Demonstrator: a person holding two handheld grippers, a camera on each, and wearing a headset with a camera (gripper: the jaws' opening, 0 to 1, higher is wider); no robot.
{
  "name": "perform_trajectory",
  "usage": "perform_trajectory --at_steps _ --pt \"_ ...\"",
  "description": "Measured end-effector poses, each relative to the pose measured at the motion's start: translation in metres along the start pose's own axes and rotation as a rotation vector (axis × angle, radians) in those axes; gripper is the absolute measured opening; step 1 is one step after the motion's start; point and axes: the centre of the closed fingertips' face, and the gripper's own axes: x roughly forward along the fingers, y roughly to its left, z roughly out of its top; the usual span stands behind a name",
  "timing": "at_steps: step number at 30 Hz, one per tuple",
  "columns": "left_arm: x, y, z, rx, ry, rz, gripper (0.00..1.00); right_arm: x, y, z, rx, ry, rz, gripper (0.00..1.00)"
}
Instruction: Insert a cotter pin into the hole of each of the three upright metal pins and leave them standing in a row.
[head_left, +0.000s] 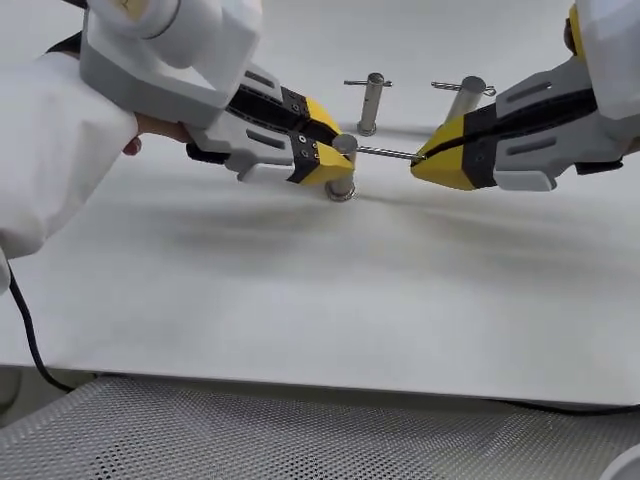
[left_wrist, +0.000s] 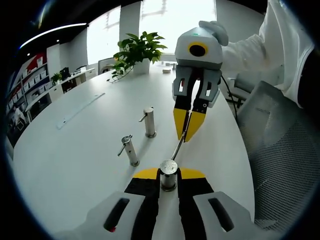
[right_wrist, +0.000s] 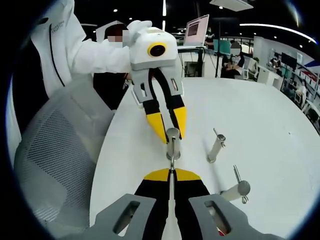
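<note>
At the left edge of the head view a white sleeve (head_left: 45, 150) leads to the left gripper (head_left: 335, 165). Its yellow jaws are closed tight around an upright metal pin (head_left: 345, 146), which stands on the white table (head_left: 300, 300) just left of centre. Right of that pin's head a cotter pin (head_left: 385, 153) lies level with its tip at the head (whether it has entered the hole is too small to tell). Its other end is pinched in the narrow jaws of the right gripper (head_left: 422, 160) at centre right. Toward the top centre a second pin (head_left: 371, 105) stands upright with a fitted cotter (head_left: 368, 82) across its top. Farther right a third pin (head_left: 464, 98) leans, likewise crossed near its top. Low in the left gripper view the held pin's round head sits between the jaws.
</note>
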Motion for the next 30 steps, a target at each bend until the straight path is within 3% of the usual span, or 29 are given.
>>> perform_trajectory --at_steps 19,30 --pt "0.000 -0.002 0.001 0.020 0.012 -0.001 0.10 0.016 -0.012 0.003 -0.027 0.013 0.000 0.00" --pt "0.001 0.001 0.001 0.036 0.016 -0.006 0.10 0.030 -0.010 0.012 -0.095 0.035 0.046 0.00"
